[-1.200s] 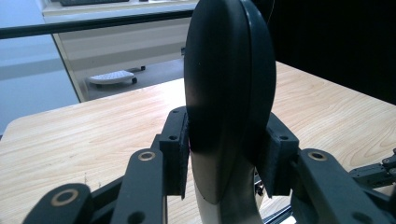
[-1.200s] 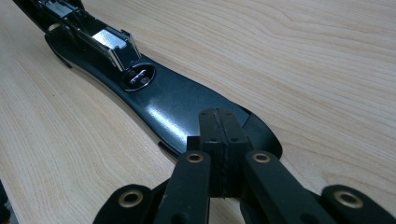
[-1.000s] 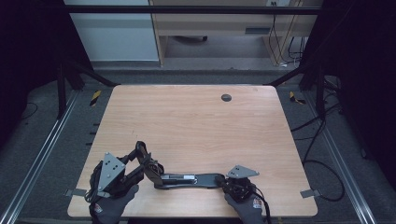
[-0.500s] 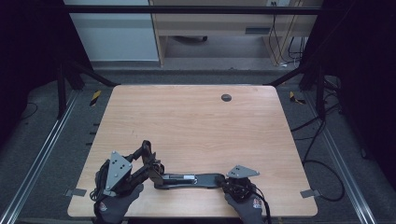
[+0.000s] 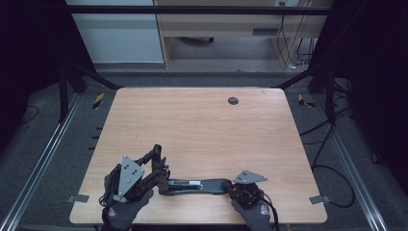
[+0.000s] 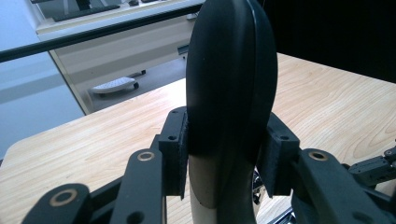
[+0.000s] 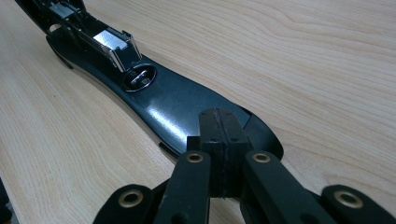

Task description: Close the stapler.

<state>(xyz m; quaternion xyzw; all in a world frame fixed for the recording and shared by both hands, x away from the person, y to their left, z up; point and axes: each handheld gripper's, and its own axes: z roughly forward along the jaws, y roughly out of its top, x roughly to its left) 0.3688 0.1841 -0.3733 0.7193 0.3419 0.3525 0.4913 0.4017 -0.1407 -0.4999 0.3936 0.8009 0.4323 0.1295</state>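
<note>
Two grippers work on one thing, a black stapler folded open flat near the table's (image 5: 269, 144) front edge. Its base lies stretched between the hands, and its top arm is lifted at the left end.

From the left gripper (image 6: 229, 154) outward: its jaws stand about half closed, pads pressing both flanks of the stapler's rounded black top cover (image 6: 229, 79), which rises upright between them. From above, the left gripper (image 5: 153, 174) sits at the stapler's (image 5: 197, 185) left end.

The right gripper (image 7: 222, 154) has its jaws fully together, holding nothing, its pads resting down on the glossy wide end of the base (image 7: 187, 112). Beyond them lie the round metal anvil (image 7: 139, 78) and then the open staple channel (image 7: 109, 39). From above, the right gripper (image 5: 236, 188) is at the stapler's right end.

I judge the stapler stiff, fairly heavy for its size and hinged, so it can swing unexpectedly. Its smooth plastic looks slippery, so flat flanks near the hinge give the surest hold.
</note>
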